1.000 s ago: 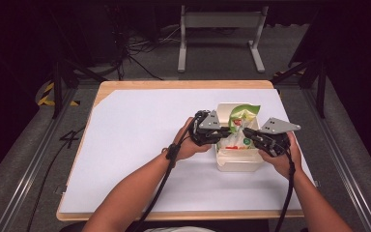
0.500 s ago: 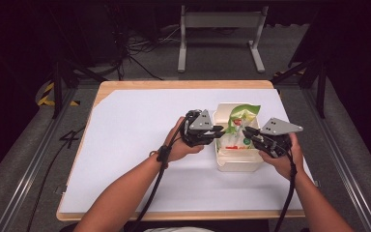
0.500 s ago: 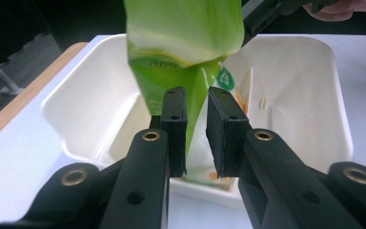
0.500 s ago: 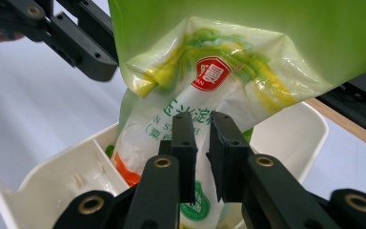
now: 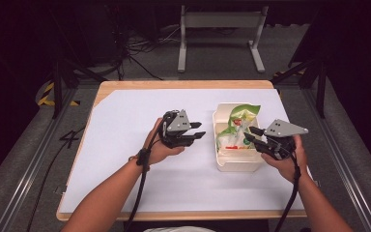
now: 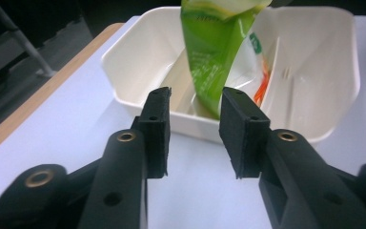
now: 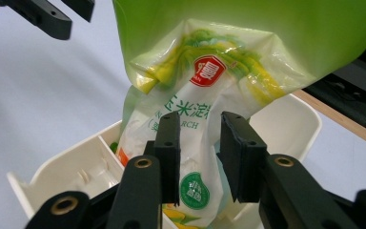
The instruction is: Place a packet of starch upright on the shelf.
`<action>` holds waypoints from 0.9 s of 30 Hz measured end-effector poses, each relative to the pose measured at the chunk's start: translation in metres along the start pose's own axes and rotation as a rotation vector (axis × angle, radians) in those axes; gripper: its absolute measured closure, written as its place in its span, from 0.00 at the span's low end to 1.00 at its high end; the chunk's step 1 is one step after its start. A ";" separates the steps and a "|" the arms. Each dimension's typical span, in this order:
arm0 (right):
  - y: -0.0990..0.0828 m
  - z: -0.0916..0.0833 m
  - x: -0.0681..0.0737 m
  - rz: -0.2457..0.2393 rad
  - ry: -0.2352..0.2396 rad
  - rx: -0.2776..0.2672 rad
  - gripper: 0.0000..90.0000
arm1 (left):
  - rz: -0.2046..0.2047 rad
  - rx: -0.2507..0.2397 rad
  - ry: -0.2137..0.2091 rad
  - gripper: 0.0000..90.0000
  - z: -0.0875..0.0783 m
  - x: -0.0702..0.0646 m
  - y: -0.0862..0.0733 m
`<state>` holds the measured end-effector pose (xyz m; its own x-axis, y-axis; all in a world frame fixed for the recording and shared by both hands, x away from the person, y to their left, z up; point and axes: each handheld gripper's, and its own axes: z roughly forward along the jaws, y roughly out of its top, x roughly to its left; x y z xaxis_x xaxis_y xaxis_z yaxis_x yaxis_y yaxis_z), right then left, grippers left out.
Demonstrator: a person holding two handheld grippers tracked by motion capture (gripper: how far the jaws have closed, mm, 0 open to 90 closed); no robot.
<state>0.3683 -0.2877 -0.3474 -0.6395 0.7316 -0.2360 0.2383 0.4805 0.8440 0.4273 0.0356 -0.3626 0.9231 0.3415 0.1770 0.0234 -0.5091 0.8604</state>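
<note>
Left gripper [image 5: 197, 129] hovers at the box's [image 5: 236, 163] nine o'clock, jaws parted, empty; right gripper [image 5: 250, 134], jaws narrowly parted, touches the green bag [image 7: 205, 95] standing inside, lettered "RCH"

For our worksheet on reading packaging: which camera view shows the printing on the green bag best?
The right gripper view: the bag is close, its red logo and lettering facing the camera. The left gripper view shows a narrow green side; the high view shows it small, inside the white box.
</note>
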 end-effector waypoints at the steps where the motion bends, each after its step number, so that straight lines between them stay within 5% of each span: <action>1: 0.000 -0.001 0.000 -0.001 -0.005 0.002 0.73 | -0.002 -0.001 0.006 0.67 -0.003 0.001 -0.002; 14: -0.007 -0.010 -0.004 0.019 -0.021 0.006 0.59 | -0.037 0.044 0.134 0.45 -0.045 0.002 -0.030; 27: -0.015 -0.021 -0.013 0.047 -0.063 0.008 0.37 | -0.135 0.077 0.209 0.24 -0.089 0.006 -0.070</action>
<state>0.3572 -0.3148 -0.3471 -0.5806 0.7821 -0.2265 0.2723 0.4487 0.8512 0.3973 0.1442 -0.3793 0.8107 0.5619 0.1647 0.1776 -0.5039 0.8453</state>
